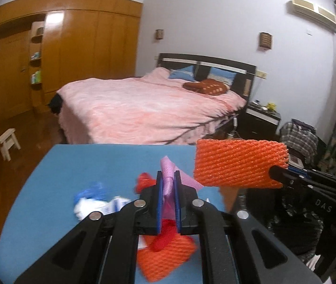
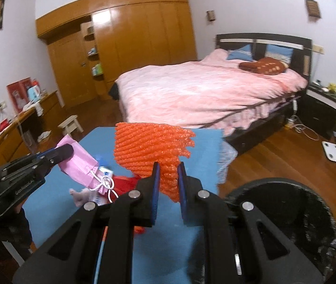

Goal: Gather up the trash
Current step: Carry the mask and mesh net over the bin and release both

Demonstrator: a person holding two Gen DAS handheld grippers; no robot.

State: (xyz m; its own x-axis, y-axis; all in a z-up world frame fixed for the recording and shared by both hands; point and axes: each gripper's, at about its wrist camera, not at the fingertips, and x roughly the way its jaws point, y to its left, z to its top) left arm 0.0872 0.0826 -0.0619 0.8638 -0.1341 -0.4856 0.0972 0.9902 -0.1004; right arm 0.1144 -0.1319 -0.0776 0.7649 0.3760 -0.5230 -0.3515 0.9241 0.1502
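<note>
In the left wrist view, a pink bag (image 1: 168, 177) is clamped in the left tool (image 1: 168, 203) above the blue worktop (image 1: 73, 165). In the right wrist view, an orange foam net (image 2: 151, 146) is gripped by the right tool (image 2: 169, 189) beside the black bin (image 2: 286, 213). A drop into it is likely needed next.

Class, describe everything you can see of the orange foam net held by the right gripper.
The orange foam net is a soft sleeve of ribbed, open mesh foam, bright orange, with a frayed, jagged far edge. The right gripper is shut on its lower part, lifting it above the blue table. From the left wrist view it looks like a flattened rectangle, held roughly level. Only the gripper touches it.
</note>
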